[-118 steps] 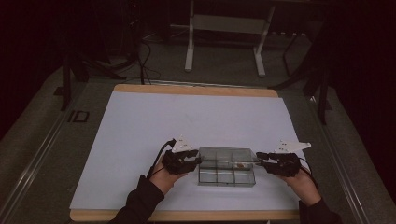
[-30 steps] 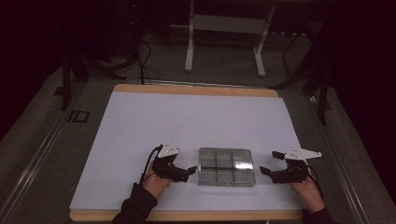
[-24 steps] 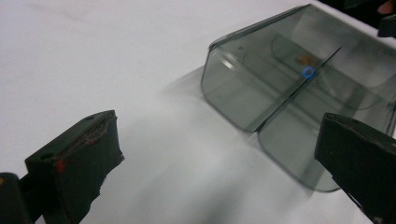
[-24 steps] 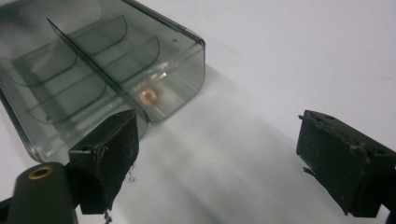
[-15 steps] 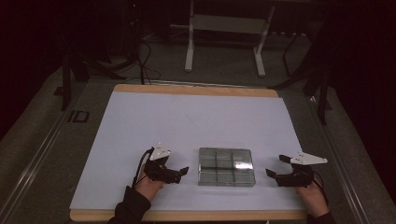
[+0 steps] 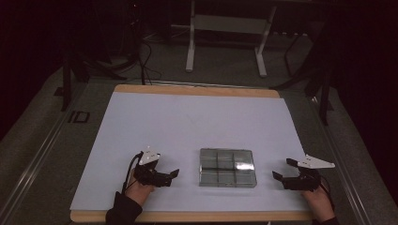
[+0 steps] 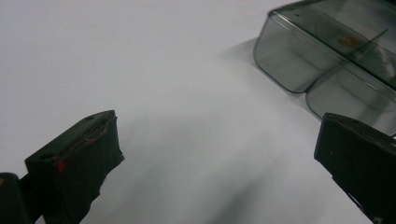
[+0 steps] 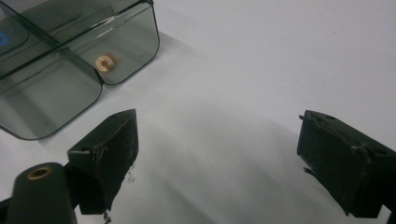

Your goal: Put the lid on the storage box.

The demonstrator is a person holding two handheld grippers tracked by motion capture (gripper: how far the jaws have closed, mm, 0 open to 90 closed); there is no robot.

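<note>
A clear compartment box [image 6: 227,167] sits between two released grippers, left gripper [image 6: 170,176] and right gripper [image 6: 283,171]; seemingly set down, next comes regrasping.

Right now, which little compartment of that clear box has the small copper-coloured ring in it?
The corner compartment nearest the right gripper. In the right gripper view, the ring lies on that compartment's floor in the clear box; the neighbouring compartment beside it looks empty.

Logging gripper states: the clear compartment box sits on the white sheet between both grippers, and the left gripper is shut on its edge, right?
Not quite. The left gripper is open and apart from the clear compartment box, as the high view shows. The rest holds: the box lies on the white sheet between it and the right gripper.
</note>
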